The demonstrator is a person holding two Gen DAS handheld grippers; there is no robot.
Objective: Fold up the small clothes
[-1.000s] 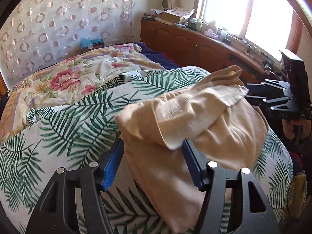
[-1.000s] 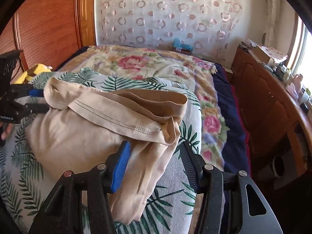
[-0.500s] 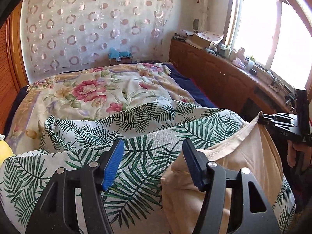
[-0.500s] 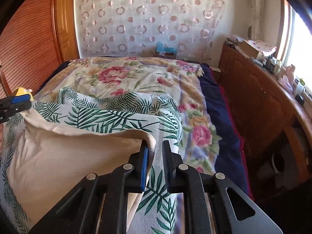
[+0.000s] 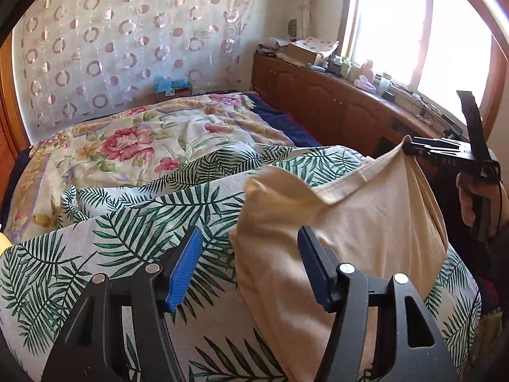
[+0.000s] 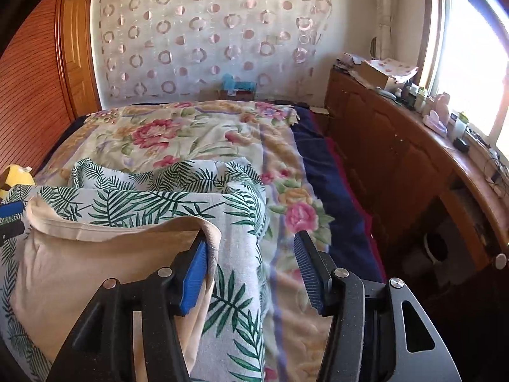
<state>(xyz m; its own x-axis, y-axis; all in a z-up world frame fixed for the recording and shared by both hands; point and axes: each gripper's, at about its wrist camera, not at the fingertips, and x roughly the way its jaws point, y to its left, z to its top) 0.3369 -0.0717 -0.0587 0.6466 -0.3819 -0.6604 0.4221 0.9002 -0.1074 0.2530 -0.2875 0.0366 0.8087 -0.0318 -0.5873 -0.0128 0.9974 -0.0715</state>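
A beige garment [image 5: 366, 222] lies on the palm-leaf quilt [image 5: 127, 232], its top hem pulled up into a ridge. My left gripper [image 5: 248, 270] is open, and the garment's left edge lies in the gap without being pressed. In the right wrist view the left gripper [image 6: 11, 219] shows at the garment's [image 6: 95, 264] far corner. My right gripper [image 6: 251, 267] has its jaws opening; the hem's corner hangs against its left pad [image 6: 195, 270] and nothing is pinched. Seen from the left wrist, the right gripper [image 5: 423, 148] sits at the raised corner.
A floral bedspread [image 6: 191, 133] covers the bed beyond the quilt. A wooden cabinet [image 6: 397, 159] with clutter on top runs along the right under the window. A yellow soft toy [image 6: 14, 175] lies at the left. A hand [image 5: 466, 197] holds the right gripper.
The right gripper shut on the hem's corner, lifted it, and has now opened again. The bunched garment has been drawn out flatter. The left gripper stayed open.
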